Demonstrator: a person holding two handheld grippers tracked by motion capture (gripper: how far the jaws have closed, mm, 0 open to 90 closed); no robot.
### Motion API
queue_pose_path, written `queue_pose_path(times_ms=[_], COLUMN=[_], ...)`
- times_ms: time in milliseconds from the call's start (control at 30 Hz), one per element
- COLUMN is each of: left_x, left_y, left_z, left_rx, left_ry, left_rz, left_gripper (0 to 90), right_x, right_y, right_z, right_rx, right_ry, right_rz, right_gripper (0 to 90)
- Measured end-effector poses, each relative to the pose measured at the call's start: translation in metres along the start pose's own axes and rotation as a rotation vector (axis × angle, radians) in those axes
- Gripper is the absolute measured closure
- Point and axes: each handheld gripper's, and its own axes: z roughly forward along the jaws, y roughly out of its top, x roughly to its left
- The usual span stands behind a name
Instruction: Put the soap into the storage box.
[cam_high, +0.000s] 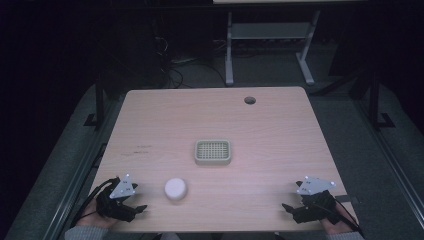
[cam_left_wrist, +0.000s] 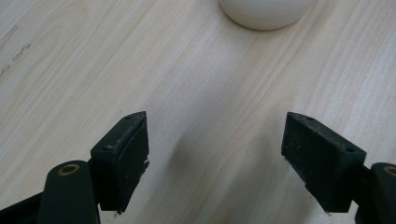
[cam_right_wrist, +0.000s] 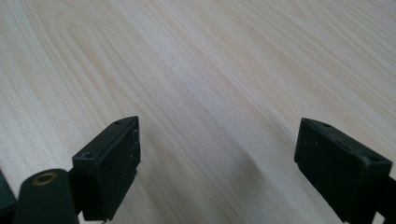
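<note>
High view: pale wood-grain worktop (cam_high: 280, 130). Left tool (cam_high: 131, 209) rests at the near-left edge, jaws spread and empty, aimed toward the small round white puck-like object (cam_high: 175, 189) just beside it (likely the next thing to be picked, given that heading). A pale green rectangular basket with a gridded floor (cam_high: 213, 152) sits mid-worktop, beyond the white piece, apart from it. Right tool (cam_high: 295, 210) waits at the near-right edge, well clear of both.

Left gripper view: jaws wide apart, nothing between; the white piece (cam_left_wrist: 266, 13) lies ahead, not touching, roughly centred on the gap.

Right gripper view: jaws parted over bare wood (idle, probably keeping clear).
</note>
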Motion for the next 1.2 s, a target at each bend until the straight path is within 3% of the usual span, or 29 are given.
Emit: queue_pose_path(times_ms=[133, 433, 1200], left_x=[-0.001, -0.002, -0.009], left_y=[0.001, 0.003, 0.022], left_z=[0.002, -0.001, 0.001], left_rx=[0.015, -0.004, 0.023], left_ry=[-0.010, -0.009, -0.028], left_rz=[0.003, 0.009, 0.064], left_gripper=[22.6, 20.2, 17.9], right_x=[0.000, 0.004, 0.004], right_y=[-0.001, 0.003, 0.003], right_z=[-0.002, -0.001, -0.001], right_rx=[-0.005, 0.000, -0.001], right_ry=[-0.003, -0.007, -0.006], right_rz=[0.012, -0.001, -0.008], right_gripper=[14.0, 13.9, 13.9])
